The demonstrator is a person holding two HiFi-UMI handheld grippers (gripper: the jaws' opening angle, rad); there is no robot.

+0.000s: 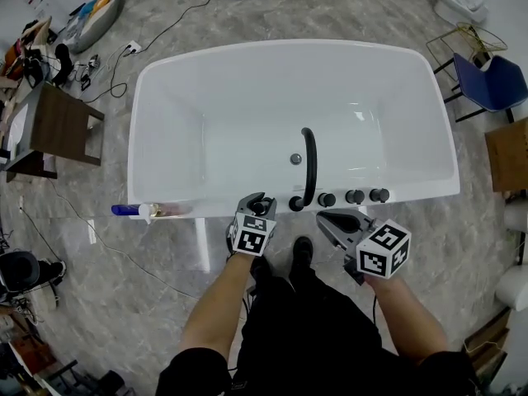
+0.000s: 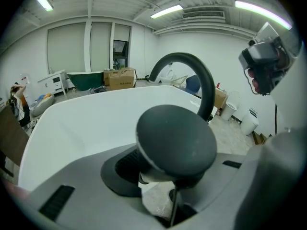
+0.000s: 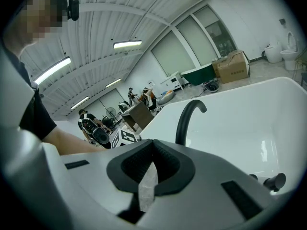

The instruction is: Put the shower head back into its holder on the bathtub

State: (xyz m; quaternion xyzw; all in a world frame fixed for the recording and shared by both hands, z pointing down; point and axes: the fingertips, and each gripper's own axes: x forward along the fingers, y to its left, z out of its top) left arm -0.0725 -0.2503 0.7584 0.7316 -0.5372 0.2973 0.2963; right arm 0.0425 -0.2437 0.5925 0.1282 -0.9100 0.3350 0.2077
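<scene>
The white bathtub (image 1: 165, 73) fills the middle of the head view. On its near rim stand a black arched spout (image 1: 308, 163), three black knobs (image 1: 355, 196) and a black round holder (image 1: 295, 204). My left gripper (image 1: 259, 205) hangs just left of that holder, over the rim, shut on the black shower head (image 1: 262, 208). In the left gripper view the round shower head (image 2: 176, 145) sits between the jaws of my left gripper (image 2: 160, 174), with the spout (image 2: 204, 80) behind it. My right gripper (image 1: 327, 219) (image 3: 153, 146) is shut and holds nothing, near the knobs.
A blue bottle (image 1: 125, 210) lies at the tub's near left corner. A wooden table (image 1: 62, 126) stands at left, and a blue chair (image 1: 491, 81) and a wooden piece (image 1: 510, 151) at right. Cables (image 1: 165, 31) trail over the marble floor. The person's legs are below the grippers.
</scene>
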